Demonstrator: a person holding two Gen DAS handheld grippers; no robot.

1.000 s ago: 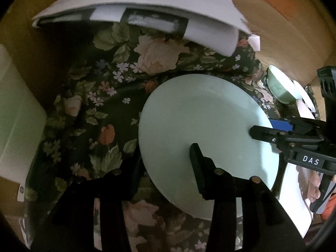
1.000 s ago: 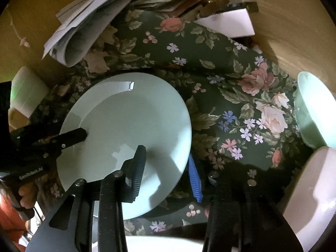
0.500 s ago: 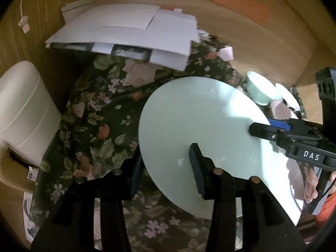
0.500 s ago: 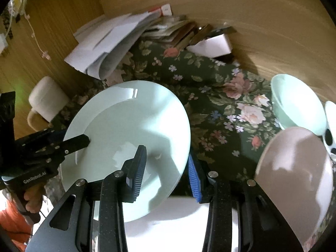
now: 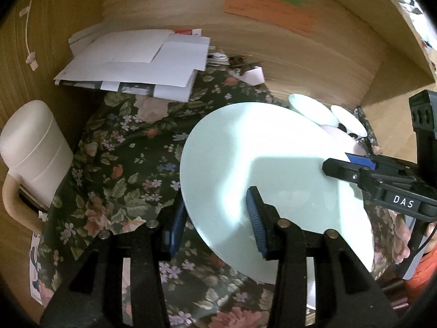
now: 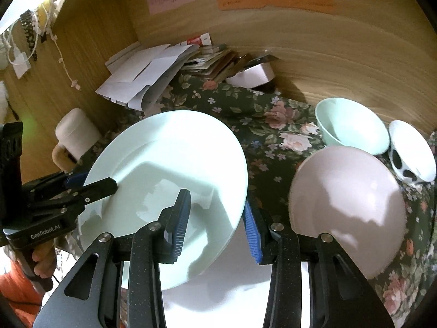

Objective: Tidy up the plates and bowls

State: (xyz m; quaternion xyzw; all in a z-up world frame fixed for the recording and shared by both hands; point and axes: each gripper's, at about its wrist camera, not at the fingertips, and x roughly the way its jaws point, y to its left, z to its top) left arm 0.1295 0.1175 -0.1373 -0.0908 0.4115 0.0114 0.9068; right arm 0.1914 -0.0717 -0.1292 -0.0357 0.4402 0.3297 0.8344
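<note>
Lift is what changed: I now have the pale green plate (image 6: pixel 169 169) up off the floral tablecloth (image 5: pixel 123 169), left gripper (image 5: pixel 215 225) and right gripper (image 6: pixel 215 221) each pinching its rim, ready to stack on the pink plate (image 6: pixel 347 213) at the table's right edge.

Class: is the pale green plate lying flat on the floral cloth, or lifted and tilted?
Lifted and tilted: the pale green plate hangs above the floral cloth, both grippers gripping opposite rims.

A pale green plate (image 6: pixel 169 169) is tilted above the flowered cloth, gripped at two opposite rims. A pink plate (image 6: pixel 347 207) lies flat near the cloth's right edge. Behind it, by the back wall, stand a green bowl (image 6: pixel 352 128) and a white bowl (image 6: pixel 412 153) with black spots.
</note>
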